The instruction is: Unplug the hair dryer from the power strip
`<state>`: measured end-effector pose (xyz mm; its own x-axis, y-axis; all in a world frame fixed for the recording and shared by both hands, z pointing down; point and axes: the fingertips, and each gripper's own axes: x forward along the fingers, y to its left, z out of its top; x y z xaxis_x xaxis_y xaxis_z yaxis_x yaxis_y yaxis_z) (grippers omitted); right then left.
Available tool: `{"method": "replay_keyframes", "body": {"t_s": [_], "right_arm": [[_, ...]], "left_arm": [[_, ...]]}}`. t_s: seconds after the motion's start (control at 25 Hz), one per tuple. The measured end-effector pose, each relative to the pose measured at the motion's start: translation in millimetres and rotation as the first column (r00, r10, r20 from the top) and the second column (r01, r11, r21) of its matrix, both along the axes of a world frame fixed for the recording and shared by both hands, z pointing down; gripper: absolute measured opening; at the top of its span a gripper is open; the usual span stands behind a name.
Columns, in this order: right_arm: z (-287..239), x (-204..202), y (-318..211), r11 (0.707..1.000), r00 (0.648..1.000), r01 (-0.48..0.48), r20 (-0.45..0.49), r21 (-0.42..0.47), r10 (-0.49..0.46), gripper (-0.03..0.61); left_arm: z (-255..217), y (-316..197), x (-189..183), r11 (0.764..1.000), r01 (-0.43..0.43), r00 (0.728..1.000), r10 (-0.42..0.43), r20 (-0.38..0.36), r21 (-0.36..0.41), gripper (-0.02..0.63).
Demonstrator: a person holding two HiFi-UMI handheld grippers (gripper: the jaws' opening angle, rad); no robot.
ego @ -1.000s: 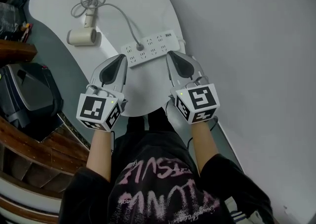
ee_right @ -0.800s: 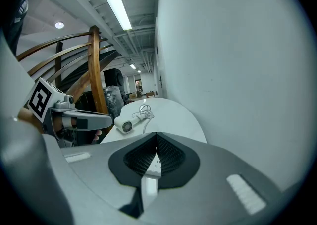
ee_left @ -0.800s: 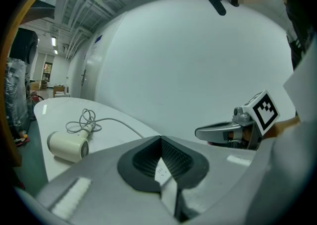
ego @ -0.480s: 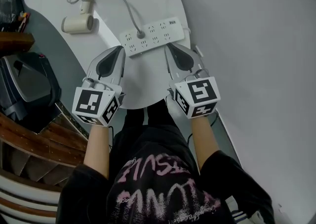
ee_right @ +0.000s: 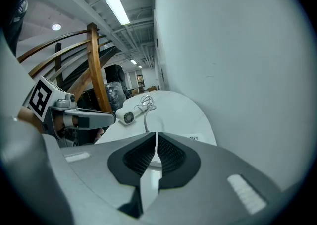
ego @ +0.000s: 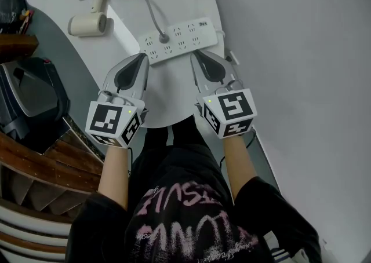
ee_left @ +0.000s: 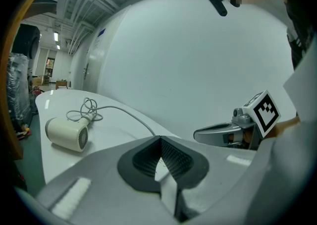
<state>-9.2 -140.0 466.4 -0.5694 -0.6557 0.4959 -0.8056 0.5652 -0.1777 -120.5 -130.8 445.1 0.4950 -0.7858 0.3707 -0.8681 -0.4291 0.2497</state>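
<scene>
Both grippers are held low over the near edge of the white table [ego: 168, 97], side by side and pointing away from the person. The left gripper [ego: 141, 57] is closed: in the left gripper view its tips [ee_left: 159, 140] meet, and nothing is between them. The right gripper [ego: 194, 54] has just been opening its jaws. In the right gripper view a narrow slit runs between its dark pads [ee_right: 171, 153], and that gap is empty too.

The power strip [ego: 182, 39] lies flat on the table just ahead of both grippers, crosswise to them. Its left end is just past the left gripper's tip and its right end is ahead and slightly right of the right gripper's tip. Neither gripper touches it. The plug [ego: 164, 39] sits in a socket near the strip's left end (nearer the left gripper than the right).

From the plug the grey cord [ego: 145, 2] curves away across the table to a loose coil farther off. The hair dryer [ego: 88, 24] lies on its side well ahead and to the left of the left gripper, near the table's left edge, beside that coil. The left gripper view shows the hair dryer [ee_left: 66, 133] up ahead on the left with its grille turned toward the camera. The right gripper view shows the hair dryer [ee_right: 128, 116] small and far ahead, left of the jaws.
</scene>
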Motion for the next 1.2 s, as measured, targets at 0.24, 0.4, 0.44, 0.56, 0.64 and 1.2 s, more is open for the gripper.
{"method": "replay_keyframes", "body": {"t_s": [0.24, 0.4, 0.44, 0.56, 0.64, 1.2], "right_arm": [[2, -6, -6, 1.000, 1.000, 0.013, 0.004, -0.005, -0.013, 0.037], [6, -9, -7, 1.000, 1.000, 0.018, 0.005, -0.014, -0.018, 0.046], [7, -9, -8, 1.000, 1.000, 0.020, 0.005, -0.016, -0.020, 0.048], [10, -11, -9, 1.000, 1.000, 0.024, 0.008, -0.021, -0.023, 0.051], [12, -12, -10, 0.999, 1.000, 0.024, 0.010, -0.025, -0.024, 0.052], [27, -12, -15, 0.998, 0.999, 0.038, 0.002, -0.046, -0.038, 0.061]], "left_arm": [[6, -5, 1, 1.000, -0.011, 1.000, 0.012, 0.011, -0.020, 0.002], [12, -8, 5, 0.999, -0.031, 0.999, 0.032, 0.034, -0.038, 0.041], [12, -9, 6, 0.999, -0.035, 0.999, 0.037, 0.036, -0.040, 0.044], [14, -12, 7, 0.998, -0.039, 0.998, 0.040, 0.043, -0.042, 0.055], [16, -14, 8, 0.998, -0.043, 0.998, 0.045, 0.047, -0.046, 0.063], [42, -38, 22, 0.986, -0.121, 0.983, 0.135, 0.121, -0.116, 0.165]]}}
